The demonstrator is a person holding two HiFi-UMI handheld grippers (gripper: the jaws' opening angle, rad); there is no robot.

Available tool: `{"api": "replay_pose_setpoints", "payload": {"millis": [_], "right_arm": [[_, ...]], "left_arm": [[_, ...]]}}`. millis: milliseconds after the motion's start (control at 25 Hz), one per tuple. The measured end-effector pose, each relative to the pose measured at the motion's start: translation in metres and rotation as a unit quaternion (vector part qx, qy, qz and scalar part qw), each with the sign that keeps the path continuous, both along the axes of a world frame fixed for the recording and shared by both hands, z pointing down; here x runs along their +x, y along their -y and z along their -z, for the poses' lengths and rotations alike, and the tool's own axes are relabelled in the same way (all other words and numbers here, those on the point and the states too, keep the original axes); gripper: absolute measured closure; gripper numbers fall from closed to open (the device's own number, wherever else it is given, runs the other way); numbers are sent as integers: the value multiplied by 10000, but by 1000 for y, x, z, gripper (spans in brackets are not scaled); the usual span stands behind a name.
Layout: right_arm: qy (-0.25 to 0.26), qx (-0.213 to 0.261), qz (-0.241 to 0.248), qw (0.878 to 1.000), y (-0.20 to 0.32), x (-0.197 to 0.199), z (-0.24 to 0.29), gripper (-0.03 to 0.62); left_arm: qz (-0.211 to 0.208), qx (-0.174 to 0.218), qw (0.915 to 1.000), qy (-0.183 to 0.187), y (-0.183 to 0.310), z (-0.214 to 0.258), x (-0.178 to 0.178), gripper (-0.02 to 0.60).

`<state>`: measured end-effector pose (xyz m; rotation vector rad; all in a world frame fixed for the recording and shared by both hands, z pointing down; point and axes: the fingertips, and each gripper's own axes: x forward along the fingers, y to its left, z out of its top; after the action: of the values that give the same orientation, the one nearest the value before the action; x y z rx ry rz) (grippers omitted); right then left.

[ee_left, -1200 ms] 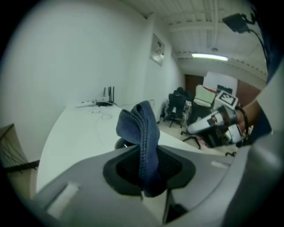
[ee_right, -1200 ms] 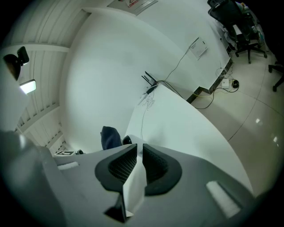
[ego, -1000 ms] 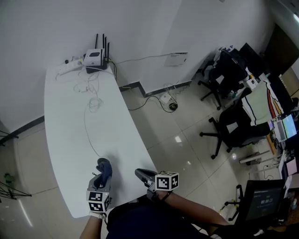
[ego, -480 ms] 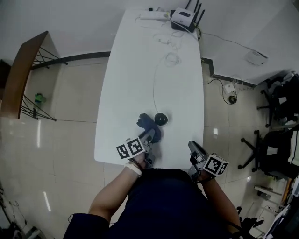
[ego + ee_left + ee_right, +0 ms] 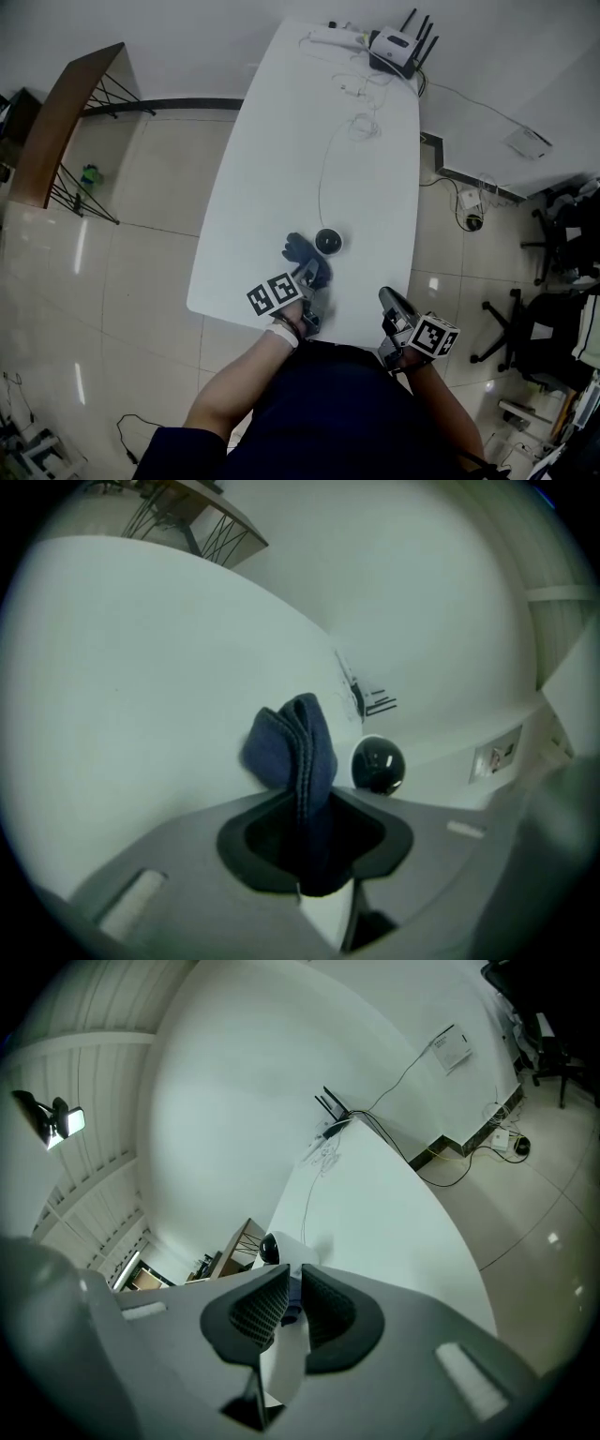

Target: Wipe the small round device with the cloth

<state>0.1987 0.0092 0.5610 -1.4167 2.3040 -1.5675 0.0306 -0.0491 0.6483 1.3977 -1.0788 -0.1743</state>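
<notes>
The small round device (image 5: pixel 328 241), a black dome, sits on the white table (image 5: pixel 281 159) near its front end. My left gripper (image 5: pixel 314 277) is shut on a folded blue cloth (image 5: pixel 303 257) that lies just left of the device. In the left gripper view the cloth (image 5: pixel 295 747) sticks up out of the jaws, and the device (image 5: pixel 378 764) shows just to its right, a small gap apart. My right gripper (image 5: pixel 386 298) hovers at the table's front right edge, shut with nothing held. In the right gripper view the device (image 5: pixel 270 1249) peeks over the gripper (image 5: pixel 292 1283).
A thin cable (image 5: pixel 323 178) runs from the device up the table to a router (image 5: pixel 396 52) and a power strip (image 5: pixel 323 36) at the far end. A wooden rack (image 5: pixel 66 122) stands on the floor at the left. Office chairs (image 5: pixel 562 216) stand at the right.
The left gripper has tipped down to the table with the cloth, so the device now shows beside the cloth. The head view has swung to centre on the table. The right gripper has barely moved.
</notes>
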Motion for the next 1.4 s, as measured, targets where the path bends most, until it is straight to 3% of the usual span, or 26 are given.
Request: {"api": "replay_pose_setpoints", "payload": {"millis": [160,240,320,360,440,560,640,720,800,920,960,1040,1080,1160,1280,1320,1400], "right_arm": [[72,19,-21,10000,4,3,-5,548],[137,30,-57,9999,7,0,-6,548],[188,59,-81,9998,8,-2,-8,548],[191,81,-84,9997,9,-3,-9,548],[180,136,-70,9997,10,-8,-9,548],[216,184,-122,9995,8,-14,-6,548],[214,152,-216,9994,5,-12,-7,548],[175,98,-331,9992,1,-8,-11,548],[118,59,-446,9989,-3,-3,-15,548],[92,49,-562,9984,-4,-3,-14,548],[89,50,-591,9982,-4,-4,-14,548],[72,41,-661,9978,-4,-5,-15,548],[76,45,-687,9976,-5,-8,-15,548],[81,79,-713,9974,-4,-15,-12,549],[41,127,-793,9968,-4,-22,-8,548],[34,128,-846,9963,-5,-22,-7,548],[23,111,-997,9950,-9,-19,-8,549]], "left_arm": [[-426,657,9965,280,2,45,-2,494],[-820,998,9890,725,2,66,-1,494],[-1394,1477,9691,1403,3,83,4,494],[-1776,1779,9519,1754,2,88,11,494],[-2644,2342,9034,2429,-5,90,27,494],[-3940,2927,8092,3229,-23,67,44,494],[-4702,2949,7533,3528,-36,43,48,495],[-5360,2716,7062,3744,-47,18,44,495],[-5856,2390,6716,3860,-52,0,33,495],[-6204,2046,6398,4049,-42,-7,13,495],[-6337,1978,6252,4103,-38,-7,8,495],[-6708,1875,5878,4116,-33,-10,-1,495],[-6896,1855,5647,4137,-29,-12,-6,495],[-7214,1913,5066,4317,-14,-14,-19,495],[-7447,2099,4047,4874,22,-19,-43,495],[-7471,2160,3772,5028,35,-20,-49,495],[-7509,2323,3319,5216,57,-21,-55,495]]}}
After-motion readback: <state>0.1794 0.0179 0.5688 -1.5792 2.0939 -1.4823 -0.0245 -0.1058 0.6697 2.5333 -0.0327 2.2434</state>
